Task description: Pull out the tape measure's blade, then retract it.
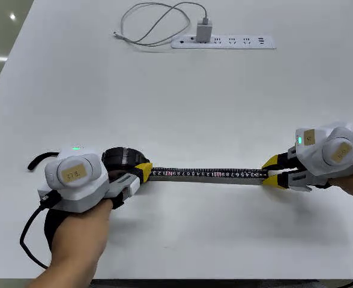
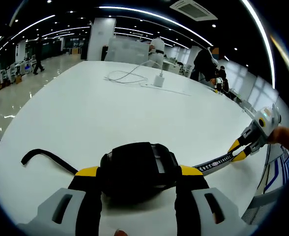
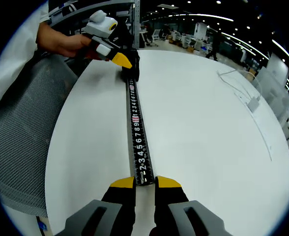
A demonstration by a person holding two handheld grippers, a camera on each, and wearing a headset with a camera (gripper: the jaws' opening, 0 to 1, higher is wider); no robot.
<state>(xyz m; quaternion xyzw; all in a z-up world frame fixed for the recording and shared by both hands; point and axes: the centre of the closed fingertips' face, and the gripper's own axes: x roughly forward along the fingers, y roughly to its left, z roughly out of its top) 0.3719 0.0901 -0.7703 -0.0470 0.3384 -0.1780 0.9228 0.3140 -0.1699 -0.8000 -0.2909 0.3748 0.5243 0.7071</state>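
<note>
Tape measure case [image 1: 123,161] is clamped between the fingers of the left gripper [image 2: 139,171], on the surface [image 1: 224,108]. Blade [image 3: 137,137] is drawn out straight; its tip is pinched by the right gripper [image 3: 144,183] fingers. For retraction, the tip is best guided back in line with the case, not released.

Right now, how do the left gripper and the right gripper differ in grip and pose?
The left gripper clamps the black tape measure case; the right gripper pinches the end of the blade. The left gripper's jaws stand wide around the case; the right gripper's jaws are nearly together on the blade. Both have yellow tips and face each other along the blade.
</note>
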